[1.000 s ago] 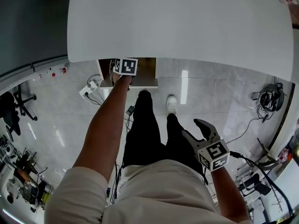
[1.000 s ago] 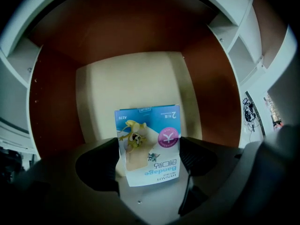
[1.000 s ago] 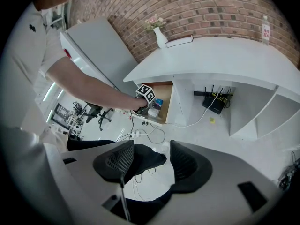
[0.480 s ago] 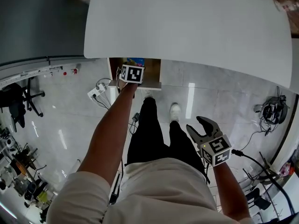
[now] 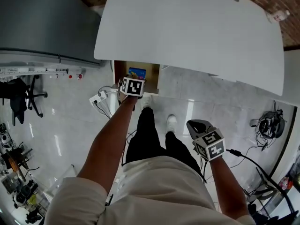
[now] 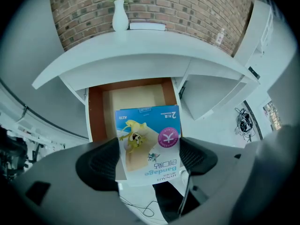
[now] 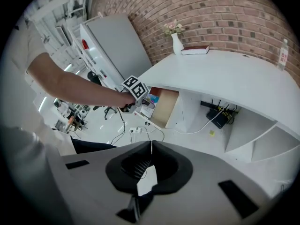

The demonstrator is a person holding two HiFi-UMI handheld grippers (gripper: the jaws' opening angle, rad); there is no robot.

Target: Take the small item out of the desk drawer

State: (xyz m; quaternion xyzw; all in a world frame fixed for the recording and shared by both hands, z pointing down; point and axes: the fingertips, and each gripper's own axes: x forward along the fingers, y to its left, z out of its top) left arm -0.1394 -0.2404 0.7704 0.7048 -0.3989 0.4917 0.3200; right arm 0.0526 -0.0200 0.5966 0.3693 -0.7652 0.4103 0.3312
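Note:
The small item is a blue and white bandage box. My left gripper is shut on its lower part, one pad against each side, and holds it just above the open wooden drawer under the white desk. In the head view the box shows in front of the left gripper, over the drawer. My right gripper hangs low at my right side, away from the desk. Its jaws are shut with nothing between them.
A vase, a book and a bottle stand at the back of the desk. A power strip and cables lie on the floor left of the drawer. A grey cabinet stands at left. My legs are below the drawer.
The right gripper's jaws have gone from wide open to shut. The left gripper has pulled back a little from the drawer, and the blue box now shows in its grip.

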